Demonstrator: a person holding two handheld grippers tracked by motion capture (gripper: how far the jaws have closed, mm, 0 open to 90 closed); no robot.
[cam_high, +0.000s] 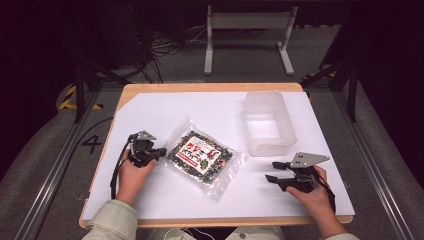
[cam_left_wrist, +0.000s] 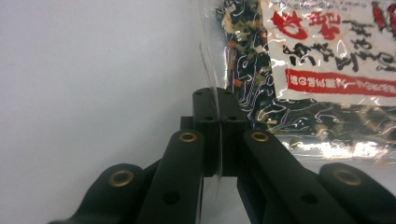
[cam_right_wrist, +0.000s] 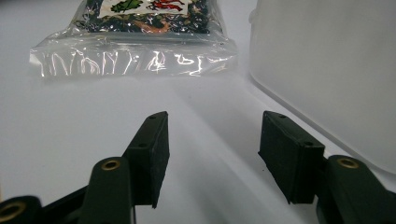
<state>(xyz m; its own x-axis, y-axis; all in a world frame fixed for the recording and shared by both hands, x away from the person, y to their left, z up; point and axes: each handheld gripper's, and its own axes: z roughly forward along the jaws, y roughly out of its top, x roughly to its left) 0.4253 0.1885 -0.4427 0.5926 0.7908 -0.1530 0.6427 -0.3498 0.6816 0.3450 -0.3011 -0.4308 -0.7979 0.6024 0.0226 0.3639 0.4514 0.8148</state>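
A clear plastic bag (cam_high: 200, 156) of dark dried food with a white and red label lies flat in the middle of the white sheet. My left gripper (cam_high: 162, 152) is at the bag's left edge. In the left gripper view its jaws (cam_left_wrist: 218, 100) are pressed together on the bag's clear edge seam (cam_left_wrist: 208, 60). My right gripper (cam_high: 272, 171) rests low at the right, apart from the bag, pointing left. In the right gripper view its jaws (cam_right_wrist: 212, 149) stand open with nothing between them, and the bag's sealed end (cam_right_wrist: 135, 56) lies ahead.
A translucent plastic container (cam_high: 267, 97) stands upright at the back right, just beyond my right gripper; its wall (cam_right_wrist: 327, 70) is close on that gripper's right. The white sheet (cam_high: 165, 105) covers the wooden table (cam_high: 210, 87). A white stand (cam_high: 247, 20) is on the floor behind.
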